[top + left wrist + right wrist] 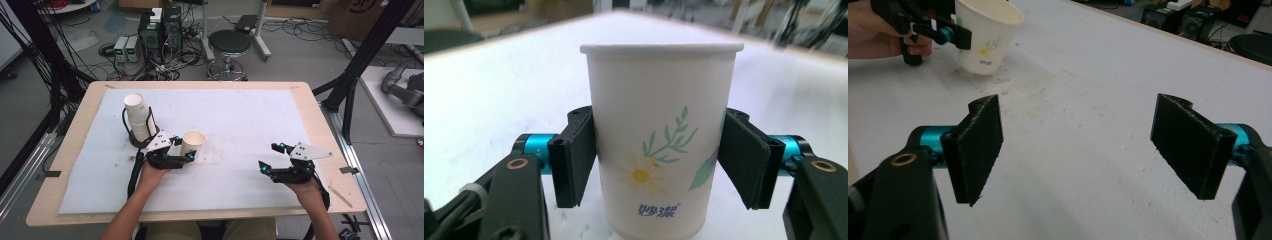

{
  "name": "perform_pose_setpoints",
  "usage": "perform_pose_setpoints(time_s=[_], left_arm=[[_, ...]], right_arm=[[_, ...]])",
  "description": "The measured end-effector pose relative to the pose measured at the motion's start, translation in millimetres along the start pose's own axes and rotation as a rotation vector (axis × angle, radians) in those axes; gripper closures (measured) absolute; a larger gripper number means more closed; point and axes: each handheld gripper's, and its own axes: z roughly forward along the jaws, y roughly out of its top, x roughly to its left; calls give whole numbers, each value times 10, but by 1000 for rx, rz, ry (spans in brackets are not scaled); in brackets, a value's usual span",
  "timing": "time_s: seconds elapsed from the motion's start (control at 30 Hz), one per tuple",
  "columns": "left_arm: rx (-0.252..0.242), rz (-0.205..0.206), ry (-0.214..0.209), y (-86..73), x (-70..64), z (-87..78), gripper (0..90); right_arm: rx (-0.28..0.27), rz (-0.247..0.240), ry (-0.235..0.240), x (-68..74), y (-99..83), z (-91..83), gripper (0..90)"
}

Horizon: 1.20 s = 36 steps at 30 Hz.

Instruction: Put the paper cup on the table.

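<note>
Partly hidden behind the left gripper [186, 148], a dark holder [136, 138] carries a leaning stack of white paper cups [138, 116]; its base is hard to make out. Just beside, 1 paper cup [659, 140] with a daisy print stands upright on the white mat [240, 120], empty inside, grasped between the left jaws. Well apart, the right gripper [1078, 145] is released, jaws wide over bare mat.
</note>
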Motion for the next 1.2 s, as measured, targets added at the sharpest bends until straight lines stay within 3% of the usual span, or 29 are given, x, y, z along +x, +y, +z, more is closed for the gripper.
perform_pose_setpoints(time_s=[0.03,0.17,0.37,0.63,0.77,0.97,1.2], left_arm=[[32,-1,14,-7,-10,13,348],[65,3,31,6,-32,-7,351],[138,42,39,2,-61,-101,352],[152,-9,18,-44,-42,-146,309],[126,-53,26,-23,-47,-215,173],[58,-62,20,31,-61,-440,173],[-99,-55,19,73,-15,-821,172]], right_arm=[[-1,1,0,1,0,2,214],[-2,-3,3,6,3,-1,214],[-2,0,2,12,7,-12,214],[0,-5,5,12,6,-3,214],[4,-4,5,6,1,-6,214],[12,1,6,1,-9,-8,213],[20,6,-22,-12,-41,-31,213]])
